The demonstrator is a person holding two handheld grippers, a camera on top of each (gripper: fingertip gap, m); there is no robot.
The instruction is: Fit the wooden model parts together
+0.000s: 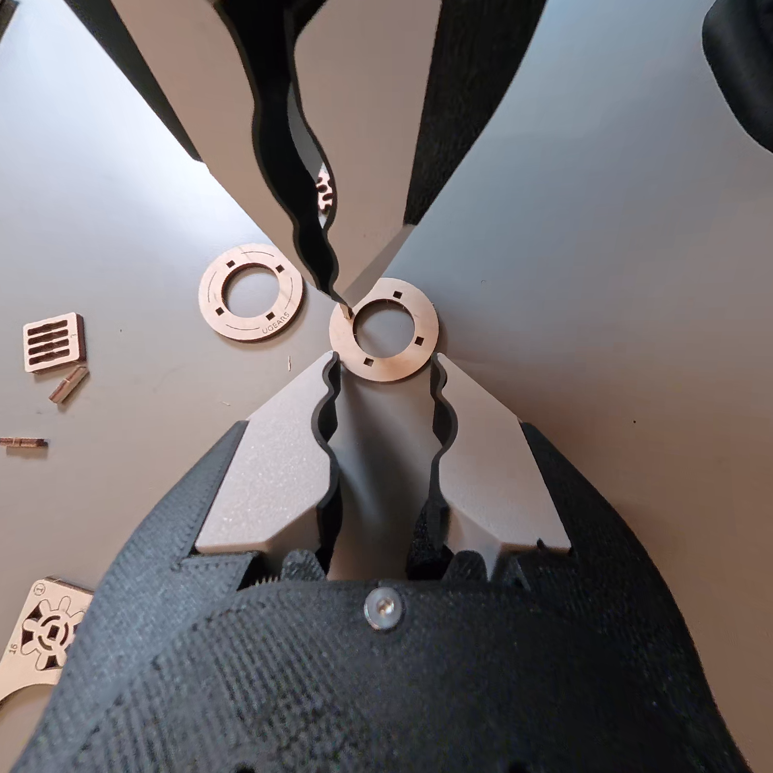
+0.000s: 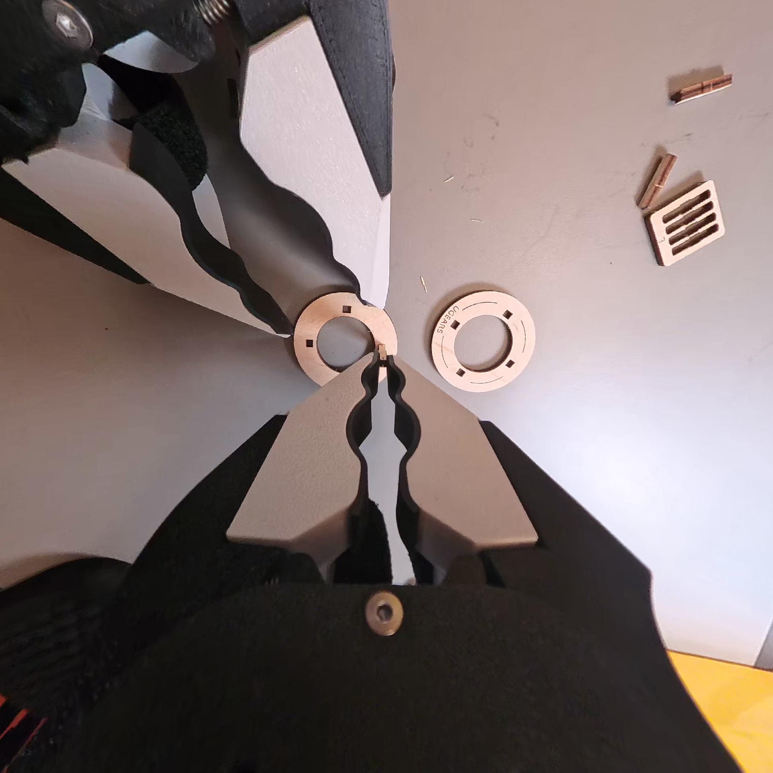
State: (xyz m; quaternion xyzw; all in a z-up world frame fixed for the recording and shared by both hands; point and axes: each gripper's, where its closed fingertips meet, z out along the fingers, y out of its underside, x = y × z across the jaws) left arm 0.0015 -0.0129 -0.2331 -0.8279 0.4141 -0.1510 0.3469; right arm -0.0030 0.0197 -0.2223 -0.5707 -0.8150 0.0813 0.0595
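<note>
A plain wooden ring point(image 1: 384, 368) lies flat on the grey table point(image 1: 585, 334). My left gripper point(image 1: 385, 356) comes from below with its jaws wide, and both tips press on the ring's rim. In the right wrist view it point(image 2: 325, 315) comes from the upper left onto the same ring point(image 2: 305, 359). My right gripper point(image 2: 380, 364) is shut on a small wooden peg point(image 2: 381, 349). It holds the peg upright at a square slot in the ring. The left wrist view shows the right gripper point(image 1: 339, 299) and the peg point(image 1: 345, 313) from the far side.
A second ring with engraved markings point(image 1: 250, 293) point(image 2: 483, 342) lies beside the first. A slotted square piece point(image 1: 52, 342) point(image 2: 686, 223) and loose pegs point(image 1: 69, 382) point(image 2: 656, 180) lie further off. A wooden sheet with a gear cut-out point(image 1: 42, 631) lies near the left gripper. My two grippers' fingertips are within a few centimetres of each other. Both grippers' tips are roughly 15 cm from the slotted square piece point(image 1: 52, 342). Seen from the right wrist view point(image 2: 671, 225) as well.
</note>
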